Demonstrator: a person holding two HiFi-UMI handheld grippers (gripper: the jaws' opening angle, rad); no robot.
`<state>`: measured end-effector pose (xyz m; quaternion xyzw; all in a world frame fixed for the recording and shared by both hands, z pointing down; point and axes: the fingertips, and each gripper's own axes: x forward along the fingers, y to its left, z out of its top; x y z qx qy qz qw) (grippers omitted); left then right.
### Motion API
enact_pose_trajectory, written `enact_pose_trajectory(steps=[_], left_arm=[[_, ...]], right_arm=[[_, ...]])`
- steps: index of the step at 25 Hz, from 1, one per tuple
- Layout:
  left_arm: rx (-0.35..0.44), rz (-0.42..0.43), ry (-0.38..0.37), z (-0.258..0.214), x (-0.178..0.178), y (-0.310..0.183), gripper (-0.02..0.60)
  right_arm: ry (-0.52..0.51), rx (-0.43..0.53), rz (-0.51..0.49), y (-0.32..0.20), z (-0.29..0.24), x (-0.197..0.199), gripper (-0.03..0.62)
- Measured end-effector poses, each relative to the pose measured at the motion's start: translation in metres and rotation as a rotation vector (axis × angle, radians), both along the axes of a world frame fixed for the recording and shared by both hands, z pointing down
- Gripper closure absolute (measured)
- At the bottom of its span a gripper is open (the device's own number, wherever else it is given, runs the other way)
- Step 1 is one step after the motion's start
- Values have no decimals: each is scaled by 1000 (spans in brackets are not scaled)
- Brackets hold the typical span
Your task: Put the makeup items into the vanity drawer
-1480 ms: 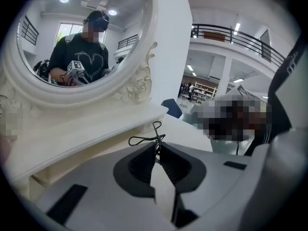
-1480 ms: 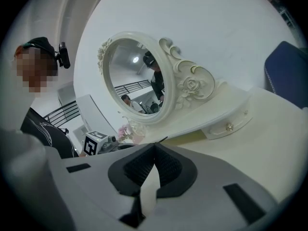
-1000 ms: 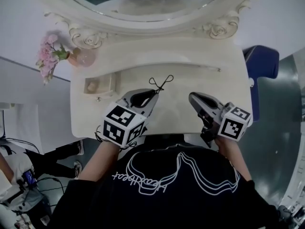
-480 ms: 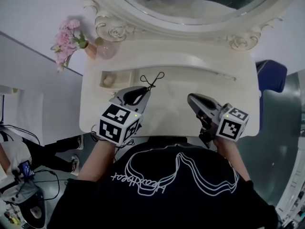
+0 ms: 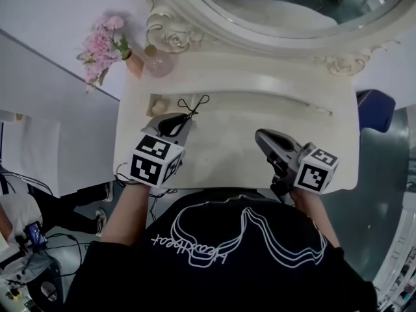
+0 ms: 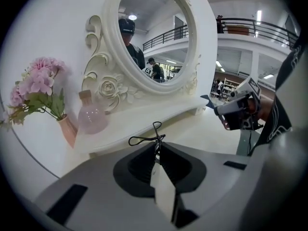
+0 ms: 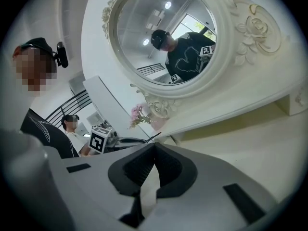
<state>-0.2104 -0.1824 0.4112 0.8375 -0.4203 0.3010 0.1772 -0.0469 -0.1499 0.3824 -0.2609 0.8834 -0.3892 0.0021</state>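
My left tool (image 5: 182, 117) is nearly closed, its tips pinching the stem end of a thin black wire item (image 5: 192, 108). The item's two loops stick out past the tips. I can't tell what kind of makeup item it is. It hangs just to the right of the drawer (image 5: 151, 103), which stands open at the back left of the table (image 5: 227, 161). A pale round thing (image 5: 160, 104) already lies inside the drawer. My right tool (image 5: 261, 137) is well to the right of the drawer with its jaws together and nothing between them.

**The grip.** I hold only a sliver of wire at the very tips, as the left gripper view shows (image 6: 155, 137). I judge that a quick swing toward the drawer could make the item pivot or slide out, dropping it on the table short of the drawer.

**The loops.** They spread wide and lead the way. If I come in low or at an angle, one could hook the drawer's right rim, and the item would then twist in the jaws or be left half in and half out.

**The space.** The drawer looks small, and the round thing takes up part of it. The wire item may perch on top of it, or lean over the edge rather than settle inside.

**The release.** If I let go too early, or while a loop rests on the rim, the item could spring off to the side of the drawer. I also can't judge my height above the drawer from these views. Pressing down could nudge the drawer itself.
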Motion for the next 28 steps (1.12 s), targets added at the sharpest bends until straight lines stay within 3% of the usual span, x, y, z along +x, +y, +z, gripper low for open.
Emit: enact_pose_trajectory(steps=[7, 11, 14, 19, 28], left_arm=[[-22, 12, -140, 23, -41, -14, 546], [-63, 35, -164, 33, -51, -17, 546], [-68, 36, -180, 38, -56, -21, 545], [-50, 96, -272, 44, -54, -33, 545], [-60, 132, -339, 61, -52, -43, 546]], right_arm=[[6, -12, -2, -6, 8, -14, 587], [10, -22, 5, -8, 13, -17, 587], [14, -34, 18, -10, 19, -17, 586], [14, -47, 23, -11, 24, -21, 586], [17, -50, 40, -11, 28, -20, 586]])
